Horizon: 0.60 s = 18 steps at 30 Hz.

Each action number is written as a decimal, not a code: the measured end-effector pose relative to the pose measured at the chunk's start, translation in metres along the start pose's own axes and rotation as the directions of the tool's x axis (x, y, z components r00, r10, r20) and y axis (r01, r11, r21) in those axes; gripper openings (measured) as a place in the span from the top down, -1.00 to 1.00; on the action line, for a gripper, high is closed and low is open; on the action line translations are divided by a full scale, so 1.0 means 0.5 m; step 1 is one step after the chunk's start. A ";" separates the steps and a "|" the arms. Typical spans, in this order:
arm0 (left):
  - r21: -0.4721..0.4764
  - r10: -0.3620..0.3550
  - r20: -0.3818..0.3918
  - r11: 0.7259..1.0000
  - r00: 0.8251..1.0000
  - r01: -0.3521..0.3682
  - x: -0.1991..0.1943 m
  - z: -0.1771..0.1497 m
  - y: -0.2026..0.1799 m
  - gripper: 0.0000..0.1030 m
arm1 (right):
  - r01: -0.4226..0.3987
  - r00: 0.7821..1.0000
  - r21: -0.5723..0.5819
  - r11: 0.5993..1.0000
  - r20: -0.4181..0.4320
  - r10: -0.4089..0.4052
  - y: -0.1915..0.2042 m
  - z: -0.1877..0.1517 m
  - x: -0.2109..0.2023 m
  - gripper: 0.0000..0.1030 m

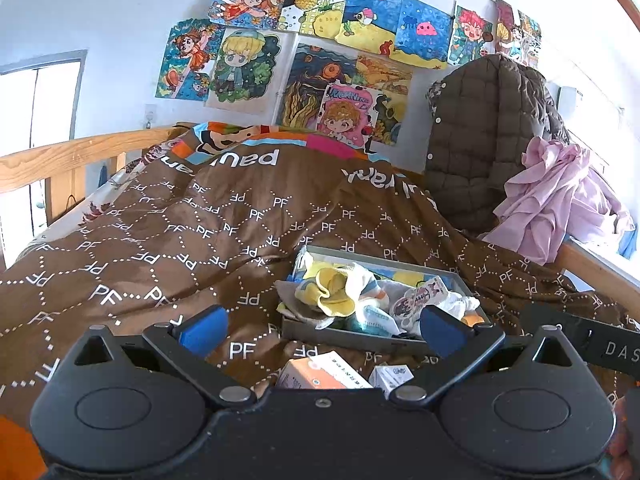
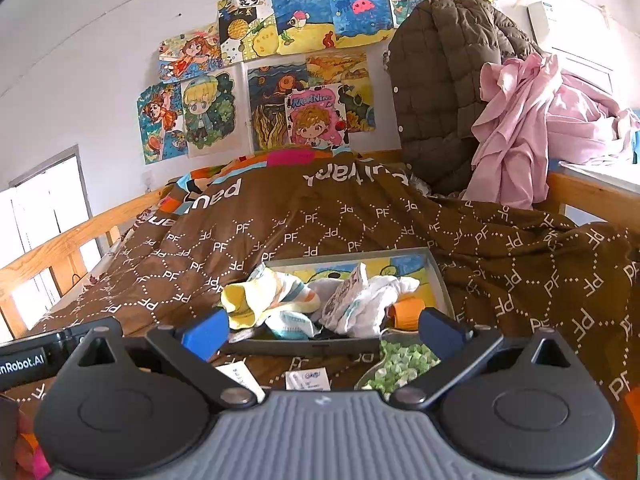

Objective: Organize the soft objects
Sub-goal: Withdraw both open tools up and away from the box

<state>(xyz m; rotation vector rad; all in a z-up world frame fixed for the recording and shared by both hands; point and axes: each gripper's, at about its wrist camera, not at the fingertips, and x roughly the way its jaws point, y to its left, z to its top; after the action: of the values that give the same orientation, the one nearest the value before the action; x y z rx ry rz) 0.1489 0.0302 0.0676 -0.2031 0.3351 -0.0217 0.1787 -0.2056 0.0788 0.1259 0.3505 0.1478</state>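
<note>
In the left wrist view, the left tongs (image 1: 322, 330) hang released and empty, blue pads spread wide, just short of the tray (image 1: 352, 338) that lies on the brown blanket (image 1: 168, 224) of the bed. The tray is heaped with socks (image 1: 340, 292): a yellow-and-white one bunched at the tray's left end, paler printed ones toward its right. Two small boxes (image 1: 320, 372) lie on the blanket on the near side of the tray, between it and the tongs. Behind the tray to the right, a quilted coat (image 1: 480, 140) and a pink cloth (image 1: 560, 196) hang over the bed rail. In the right wrist view, the right tongs (image 2: 324, 330) are likewise released, holding nothing, pads either side of the tray's near wall (image 2: 304, 347). The yellow sock (image 2: 244, 300) spills over the tray's left edge; an orange piece (image 2: 406, 312) sits at its right end, and a dish of green bits (image 2: 400, 364) lies just in front of that corner. The socks look light, limp and easily snagged on each other, so a pinch on a raised fold at the top of the heap would probably lift one cleanly.
</note>
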 end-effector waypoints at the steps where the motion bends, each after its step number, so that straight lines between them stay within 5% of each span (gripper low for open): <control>1: -0.001 0.001 0.000 1.000 1.000 -0.001 -0.005 -0.003 0.001 -0.98 | -0.001 1.000 -0.002 1.000 0.000 0.001 0.001 -0.003 -0.004 -0.99; 18: 0.001 0.011 0.001 1.000 1.000 -0.011 -0.058 -0.041 0.025 -0.98 | 0.001 1.000 -0.030 1.000 -0.025 -0.002 0.021 -0.040 -0.059 -0.99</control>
<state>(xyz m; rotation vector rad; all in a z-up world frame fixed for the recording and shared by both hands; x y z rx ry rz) 0.1147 0.0402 0.0554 -0.2007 0.3351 -0.0113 0.1430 -0.1982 0.0717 0.0943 0.3727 0.1528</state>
